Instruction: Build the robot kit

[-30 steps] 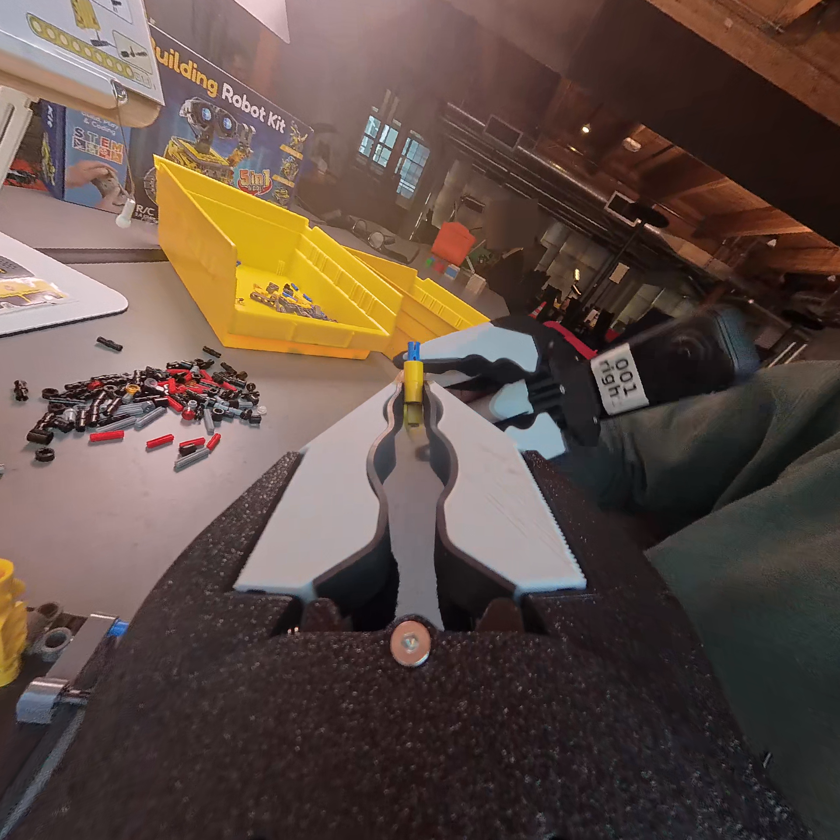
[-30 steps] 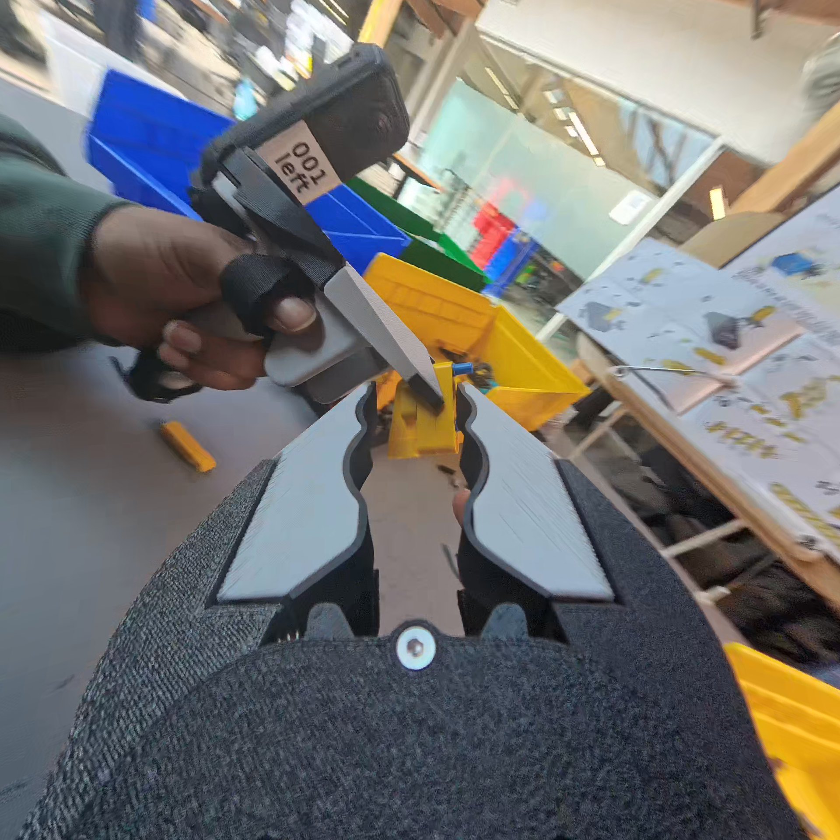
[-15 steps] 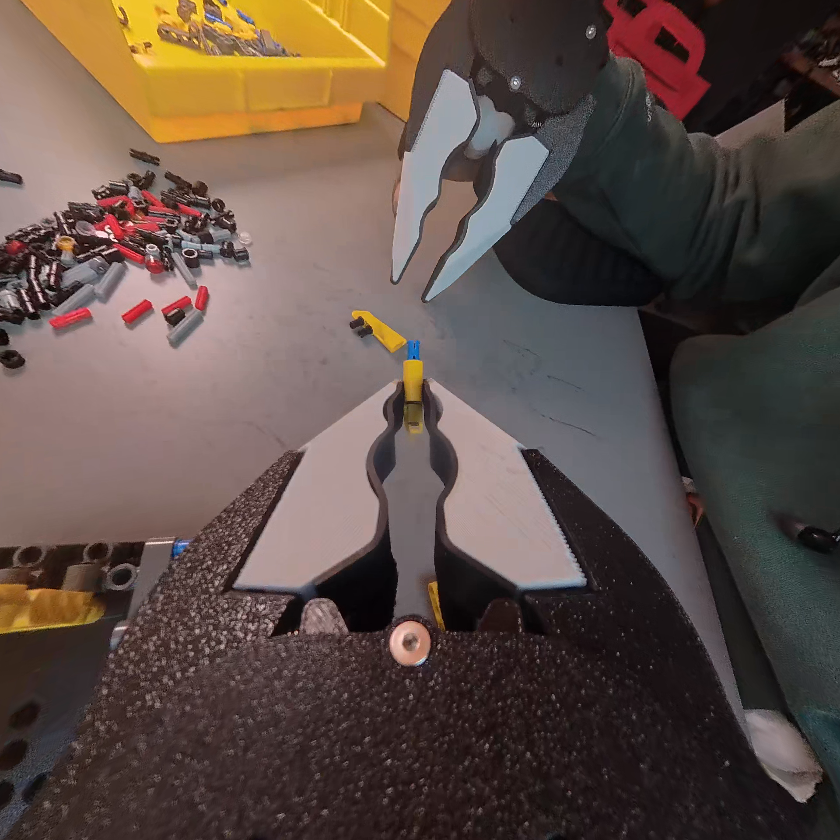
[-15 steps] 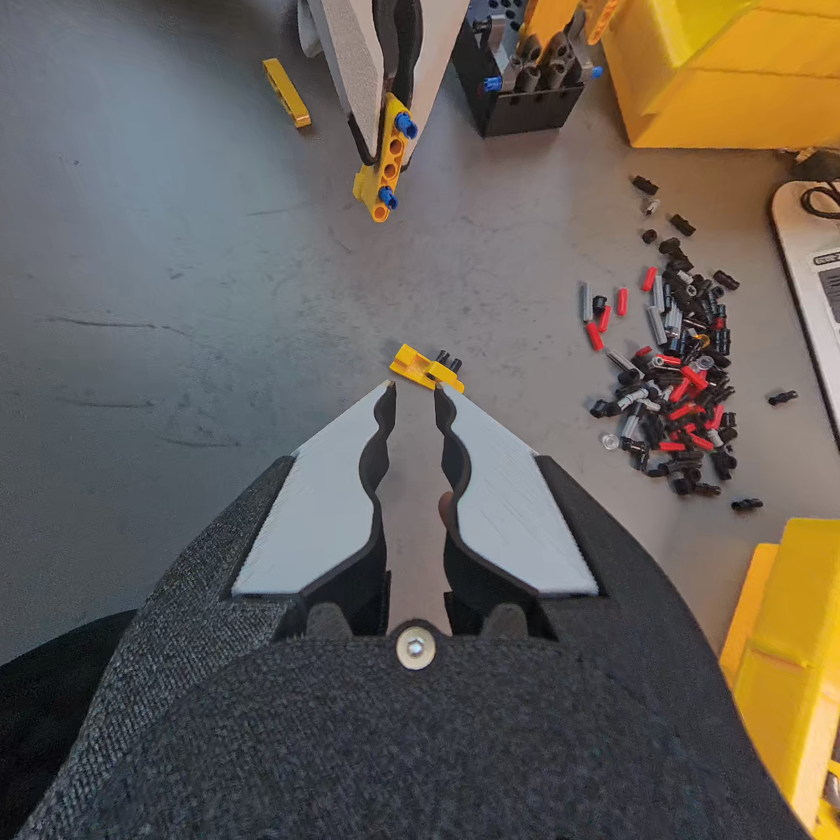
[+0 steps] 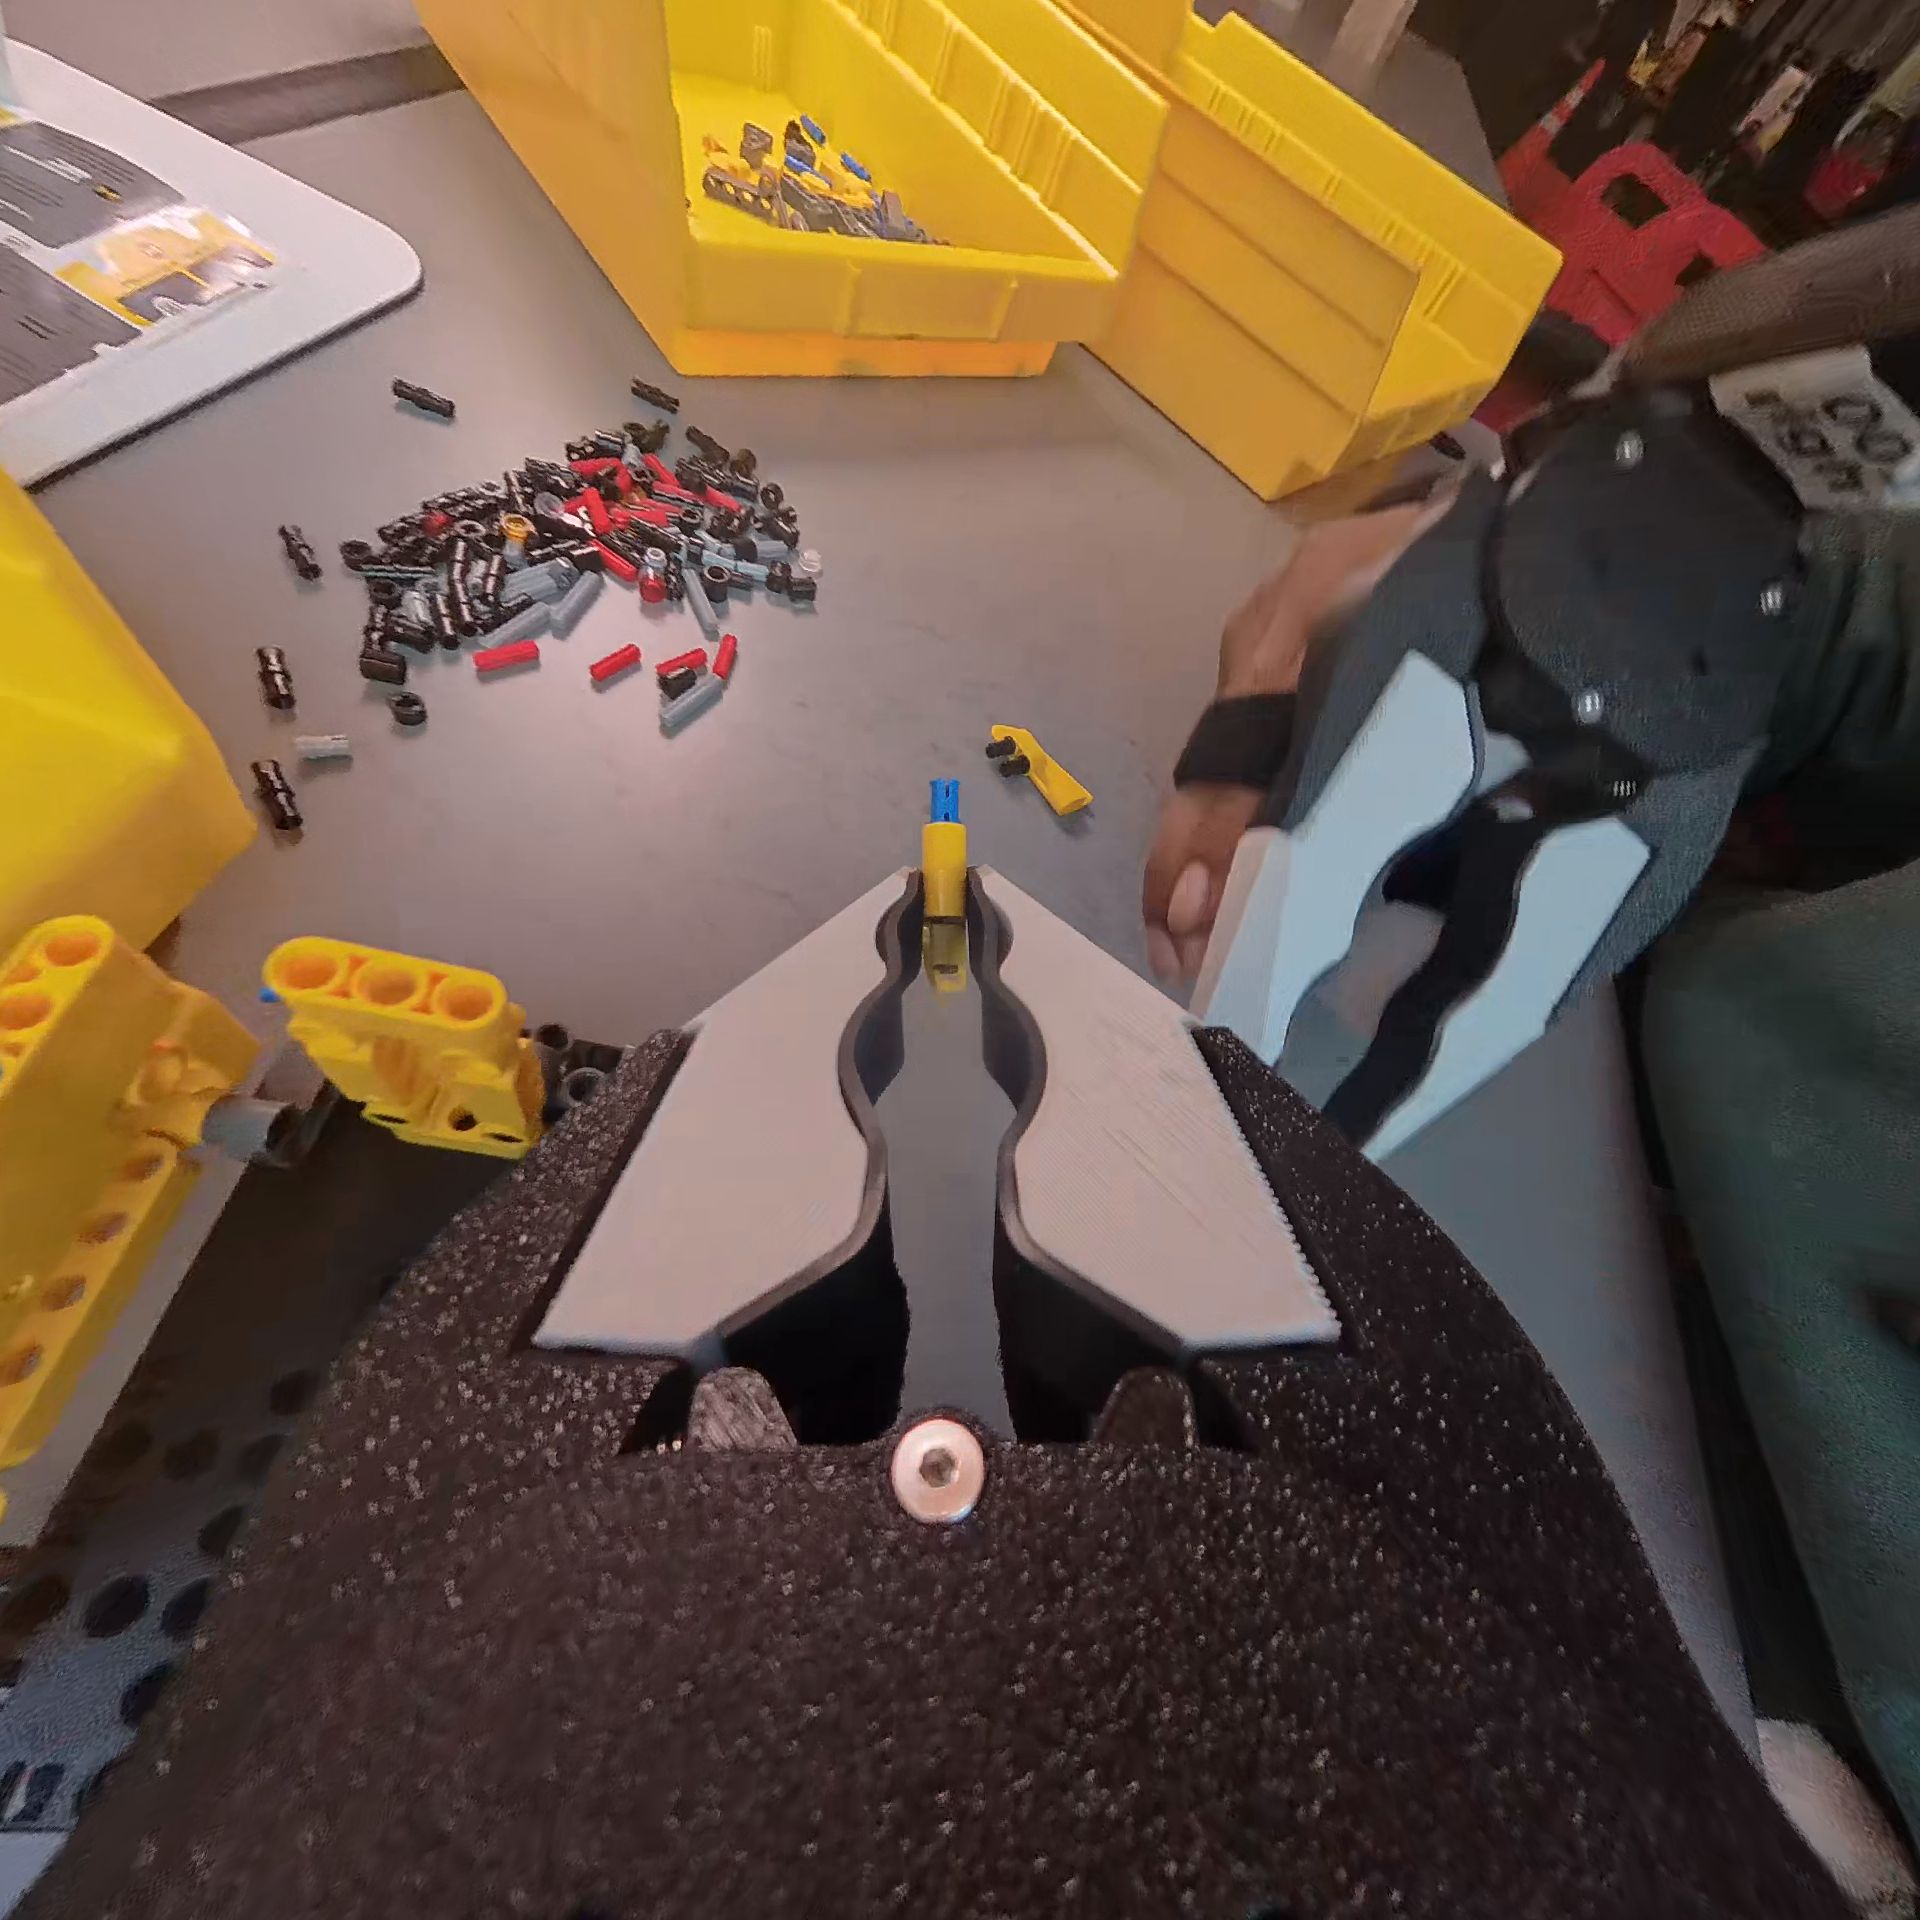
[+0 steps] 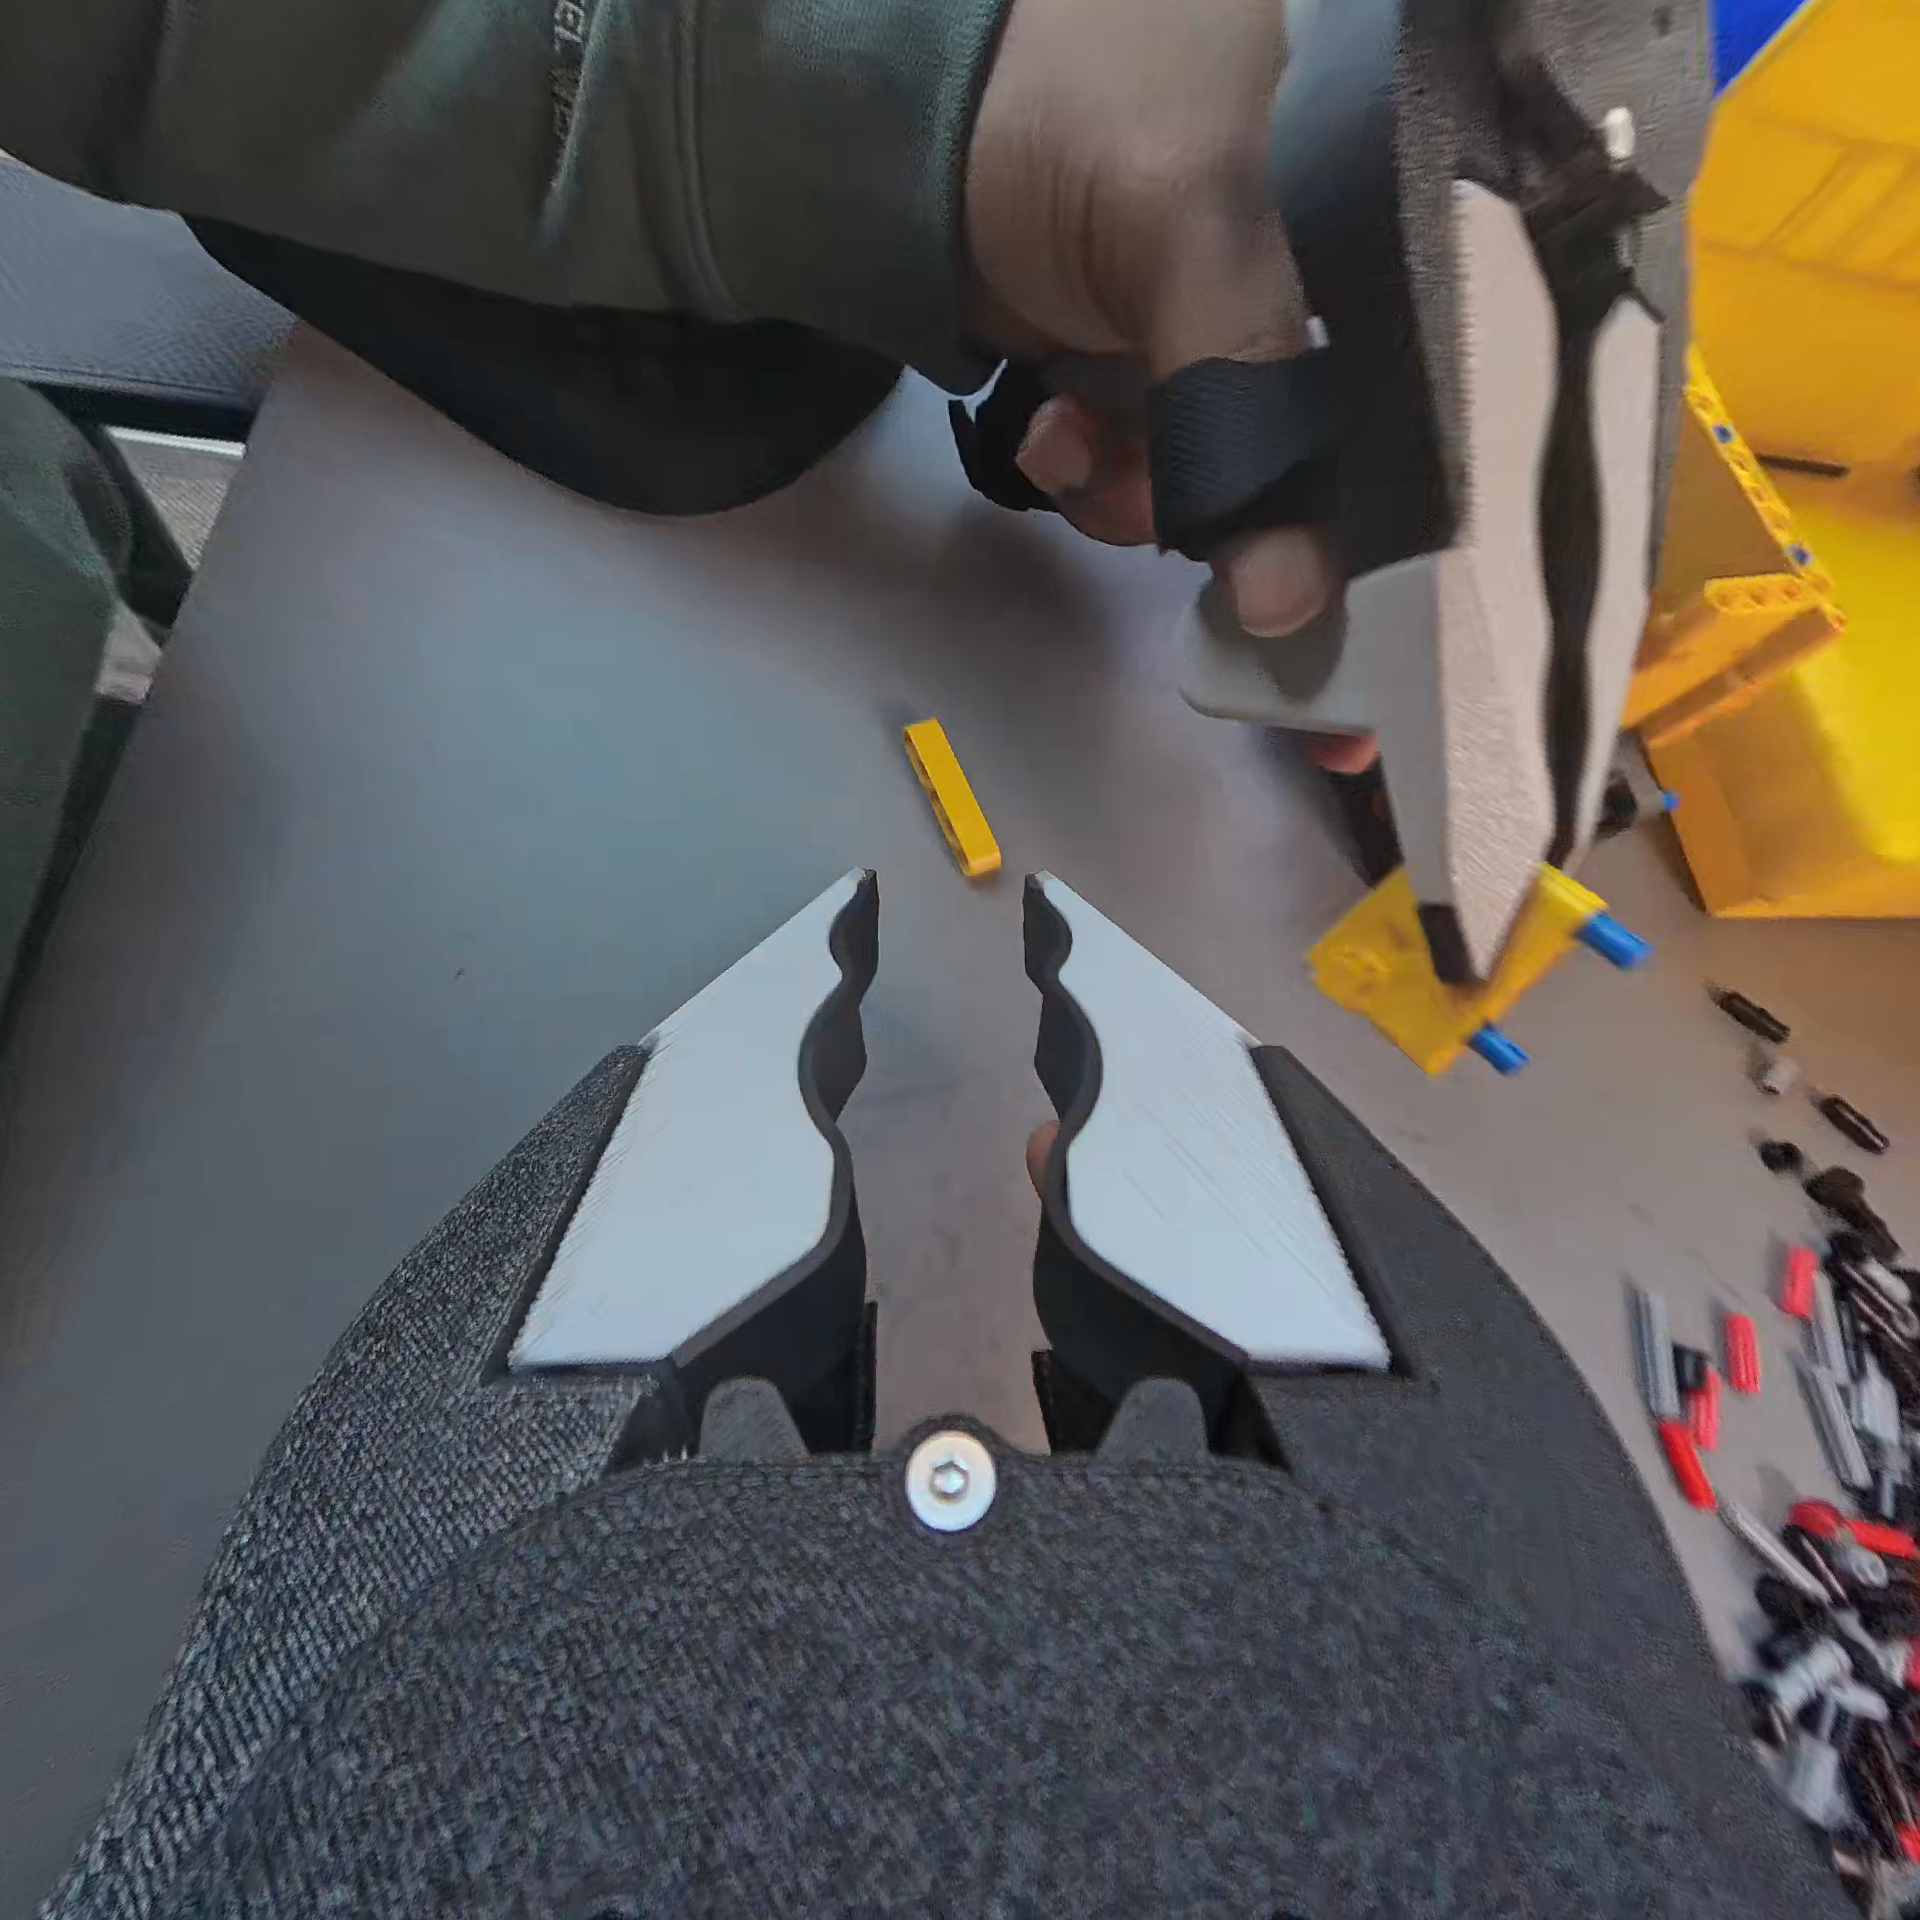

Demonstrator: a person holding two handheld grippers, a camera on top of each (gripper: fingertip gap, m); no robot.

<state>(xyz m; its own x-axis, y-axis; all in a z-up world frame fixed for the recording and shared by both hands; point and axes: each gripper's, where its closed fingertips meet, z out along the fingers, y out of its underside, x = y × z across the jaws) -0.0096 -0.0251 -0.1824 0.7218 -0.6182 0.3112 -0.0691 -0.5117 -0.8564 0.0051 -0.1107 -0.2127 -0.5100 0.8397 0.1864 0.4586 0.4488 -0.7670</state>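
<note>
Left tool clamping a yellow beam edge-on between closed tips, blue pins projecting from the beam's side; hovering above the grey bench. Right tool standing open and empty, tips apart, pointing down at the bench just short of a loose yellow bar lying flat. Lying just beyond the left tool: a small yellow piece with black pins. Farther left: a pile of black, red and grey pins scattered on the bench. Standing behind: yellow bins, one holding mixed parts. Sitting at lower left: a yellow assembly.
</note>
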